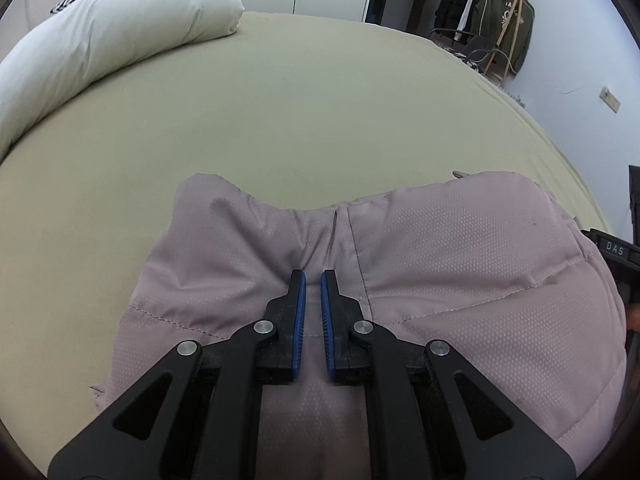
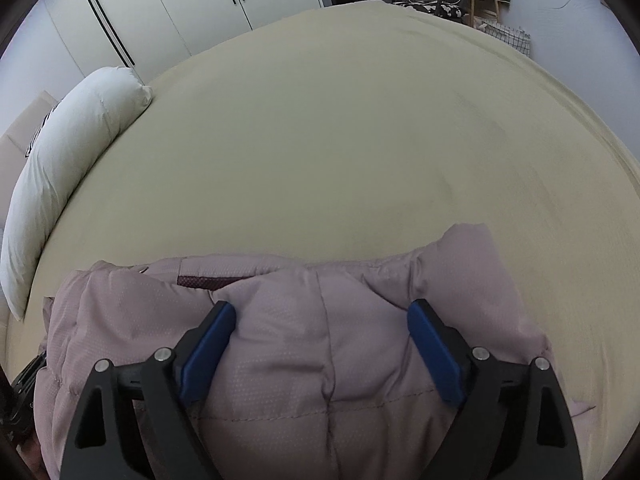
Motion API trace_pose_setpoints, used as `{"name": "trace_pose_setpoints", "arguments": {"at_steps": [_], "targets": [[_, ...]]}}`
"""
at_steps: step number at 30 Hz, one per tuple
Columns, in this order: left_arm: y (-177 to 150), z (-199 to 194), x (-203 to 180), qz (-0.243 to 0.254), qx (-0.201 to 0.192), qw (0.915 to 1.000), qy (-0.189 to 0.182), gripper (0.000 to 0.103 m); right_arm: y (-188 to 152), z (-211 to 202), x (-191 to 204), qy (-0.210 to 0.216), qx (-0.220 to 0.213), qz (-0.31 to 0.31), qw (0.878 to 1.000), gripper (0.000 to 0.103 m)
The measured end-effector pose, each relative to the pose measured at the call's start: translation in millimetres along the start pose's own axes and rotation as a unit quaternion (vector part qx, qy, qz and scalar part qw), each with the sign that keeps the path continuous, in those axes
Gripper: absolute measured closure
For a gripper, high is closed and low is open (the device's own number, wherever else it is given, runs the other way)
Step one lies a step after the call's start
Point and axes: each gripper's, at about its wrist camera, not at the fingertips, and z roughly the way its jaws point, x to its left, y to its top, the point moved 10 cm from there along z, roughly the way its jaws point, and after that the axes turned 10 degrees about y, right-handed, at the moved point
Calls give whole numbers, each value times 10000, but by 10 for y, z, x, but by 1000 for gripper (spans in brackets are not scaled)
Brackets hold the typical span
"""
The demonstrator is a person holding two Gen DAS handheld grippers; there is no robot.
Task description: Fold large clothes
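A padded mauve jacket [image 1: 440, 264] lies bunched on the beige bed sheet [image 1: 300, 112], at the near edge. My left gripper [image 1: 313, 276] hovers over the jacket's middle, its blue pads nearly closed with a narrow gap and nothing between them. In the right wrist view the jacket [image 2: 300, 344] is a puffy mound with a dark red lining strip showing. My right gripper [image 2: 322, 312] is wide open, its fingers straddling the mound's top. The other gripper shows at the edge of each view.
A long white pillow [image 1: 100, 40] lies along the bed's far left side; it also shows in the right wrist view [image 2: 68, 176]. White wardrobes [image 2: 160, 12] stand behind the bed. A chair and a rack of hanging clothes [image 1: 492, 12] stand at the far right.
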Motion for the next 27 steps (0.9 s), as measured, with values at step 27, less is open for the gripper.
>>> {"name": "trace_pose_setpoints", "arguments": {"at_steps": [27], "targets": [[-760, -750, 259, 387, -358, 9974, 501, 95, -1220, -1203, -450, -220, -1013, -308, 9941, 5]]}}
